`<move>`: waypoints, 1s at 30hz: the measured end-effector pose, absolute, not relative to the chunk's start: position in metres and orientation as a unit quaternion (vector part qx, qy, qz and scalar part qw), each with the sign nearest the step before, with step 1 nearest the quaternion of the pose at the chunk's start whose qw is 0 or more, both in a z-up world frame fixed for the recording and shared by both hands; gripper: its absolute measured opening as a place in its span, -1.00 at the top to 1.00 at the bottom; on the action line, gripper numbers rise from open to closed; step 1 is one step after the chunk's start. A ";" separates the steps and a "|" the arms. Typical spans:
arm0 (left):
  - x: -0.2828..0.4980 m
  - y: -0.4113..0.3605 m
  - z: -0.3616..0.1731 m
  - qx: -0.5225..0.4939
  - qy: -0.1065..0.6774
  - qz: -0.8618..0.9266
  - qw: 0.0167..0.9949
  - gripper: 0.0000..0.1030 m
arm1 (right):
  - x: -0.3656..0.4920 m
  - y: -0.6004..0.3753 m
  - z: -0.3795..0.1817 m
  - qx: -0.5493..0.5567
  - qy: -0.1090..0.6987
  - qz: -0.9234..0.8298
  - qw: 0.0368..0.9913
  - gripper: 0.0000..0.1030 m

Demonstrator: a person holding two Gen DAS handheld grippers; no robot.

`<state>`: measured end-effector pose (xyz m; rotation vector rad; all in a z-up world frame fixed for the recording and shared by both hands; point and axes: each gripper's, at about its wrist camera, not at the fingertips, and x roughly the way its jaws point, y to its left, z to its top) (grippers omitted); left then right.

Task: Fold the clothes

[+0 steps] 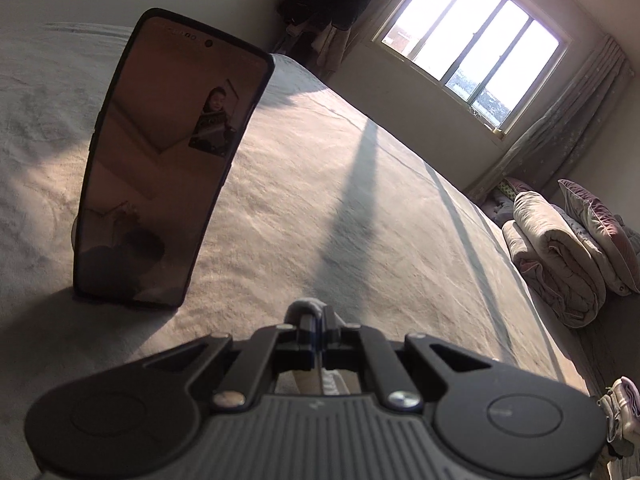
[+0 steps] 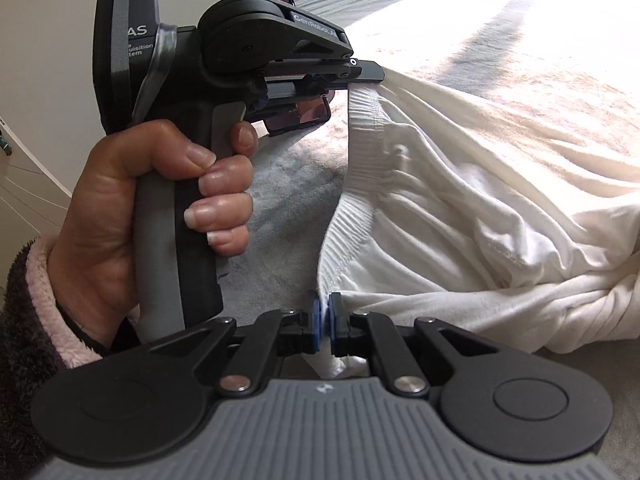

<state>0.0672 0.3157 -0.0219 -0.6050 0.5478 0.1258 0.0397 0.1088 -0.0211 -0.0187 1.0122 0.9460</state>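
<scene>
A white garment (image 2: 460, 184) with a ribbed hem (image 2: 348, 216) lies bunched on the bed (image 2: 500, 40). In the right wrist view the hem stretches between both grippers. A hand (image 2: 132, 200) holds my left gripper (image 2: 370, 70) at the top of that view, shut on the hem's upper end. My right gripper (image 2: 325, 320) is at the bottom, its blue pads (image 2: 315, 326) close together with the hem's lower end pinched between them. In the left wrist view the left gripper (image 1: 316, 316) is shut, with only a small bit of cloth showing at its tips.
A phone (image 1: 168, 160) stands upright on the bed cover (image 1: 360, 208) just left of the left gripper. Folded quilts (image 1: 556, 256) and pillows (image 1: 600, 224) are stacked at the right, shoes (image 1: 620, 408) lower right. A window (image 1: 472, 36) lights the room.
</scene>
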 end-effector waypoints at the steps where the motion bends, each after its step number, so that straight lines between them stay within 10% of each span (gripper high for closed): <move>1: 0.067 0.316 -0.023 -0.298 0.270 0.060 0.913 0.95 | 0.041 0.103 -0.019 -0.010 0.467 0.432 0.771 0.69; 6: 0.063 0.316 -0.025 -0.313 0.283 0.046 0.905 0.47 | 0.048 0.066 0.001 -0.015 0.453 0.394 0.800 -0.02; 28: 0.079 0.217 -0.034 -0.231 0.336 -0.083 0.909 0.28 | 0.131 -0.134 -0.041 0.057 0.409 0.018 0.911 0.00; 30: 0.083 0.211 -0.037 -0.228 0.343 -0.086 0.907 0.28 | 0.133 -0.126 -0.043 0.028 0.395 0.013 0.918 0.41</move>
